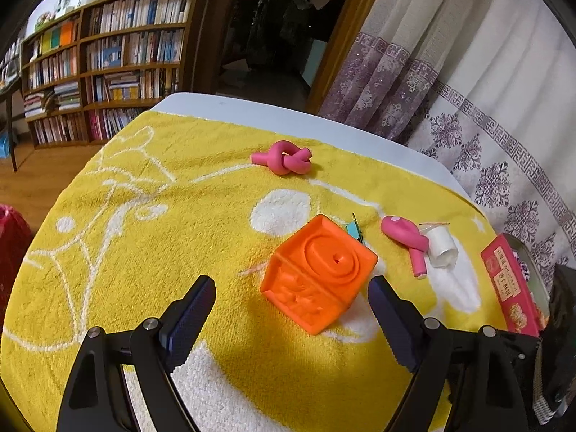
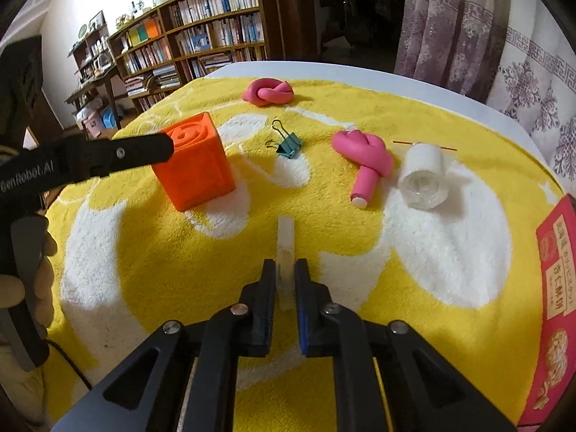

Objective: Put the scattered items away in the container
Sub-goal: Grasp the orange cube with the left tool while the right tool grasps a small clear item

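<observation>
An orange toy cube (image 1: 316,273) (image 2: 196,163) sits on the yellow towel (image 1: 162,244). My left gripper (image 1: 291,288) is open, its fingers on either side of the cube; one finger (image 2: 144,151) shows beside the cube in the right wrist view. My right gripper (image 2: 286,266) is shut on a clear plastic tube (image 2: 286,248), held over the towel (image 2: 144,270). Two pink knotted foam rods (image 1: 284,160) (image 1: 408,239) (image 2: 268,91) (image 2: 365,158), a teal binder clip (image 2: 288,144) and a white roll (image 2: 423,176) (image 1: 441,246) lie on the towel. A red box (image 2: 554,306) (image 1: 509,288) stands at the right edge.
The towel covers a white table (image 1: 288,111). Bookshelves (image 1: 104,61) stand behind on the left, patterned curtains (image 1: 468,115) on the right. A thin orange stick (image 2: 424,145) lies behind the white roll.
</observation>
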A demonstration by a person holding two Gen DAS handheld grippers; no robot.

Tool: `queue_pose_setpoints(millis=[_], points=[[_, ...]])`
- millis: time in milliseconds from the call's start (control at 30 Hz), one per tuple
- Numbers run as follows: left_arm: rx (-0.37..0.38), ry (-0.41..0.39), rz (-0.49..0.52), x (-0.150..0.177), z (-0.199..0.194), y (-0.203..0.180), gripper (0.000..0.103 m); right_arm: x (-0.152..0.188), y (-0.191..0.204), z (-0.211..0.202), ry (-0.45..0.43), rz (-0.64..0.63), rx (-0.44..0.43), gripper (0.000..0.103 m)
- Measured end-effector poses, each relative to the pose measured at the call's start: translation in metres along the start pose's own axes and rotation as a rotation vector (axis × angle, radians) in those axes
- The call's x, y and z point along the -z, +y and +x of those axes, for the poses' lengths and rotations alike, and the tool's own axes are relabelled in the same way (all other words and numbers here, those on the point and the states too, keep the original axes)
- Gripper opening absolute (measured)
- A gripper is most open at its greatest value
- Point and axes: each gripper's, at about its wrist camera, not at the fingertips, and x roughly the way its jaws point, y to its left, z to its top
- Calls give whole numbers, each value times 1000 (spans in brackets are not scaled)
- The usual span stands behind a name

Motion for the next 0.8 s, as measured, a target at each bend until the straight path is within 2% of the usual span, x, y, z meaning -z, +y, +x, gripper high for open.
queue_pose_setpoints(millis=[233,533,667,733,767,800], points=[[-34,-13,88,0,10,-15,88,-1,-10,-10,-36,57,-31,11],[-63,48,239,-9,37,-30,88,1,-13,-14,-39,74,-62,11],[-19,118,228,-12,57,-25,88,2,-13,-14,-39,78,-67,11],[18,125,216,-14,60,-25,88,2,-13,-14,-39,77,-67,11],[27,120,213,-14,59,-25,83,2,-13,-13,-40,78,-67,11],[32,117,210,-14,58,-26,72,2,-13,-13,-41,79,-67,11]])
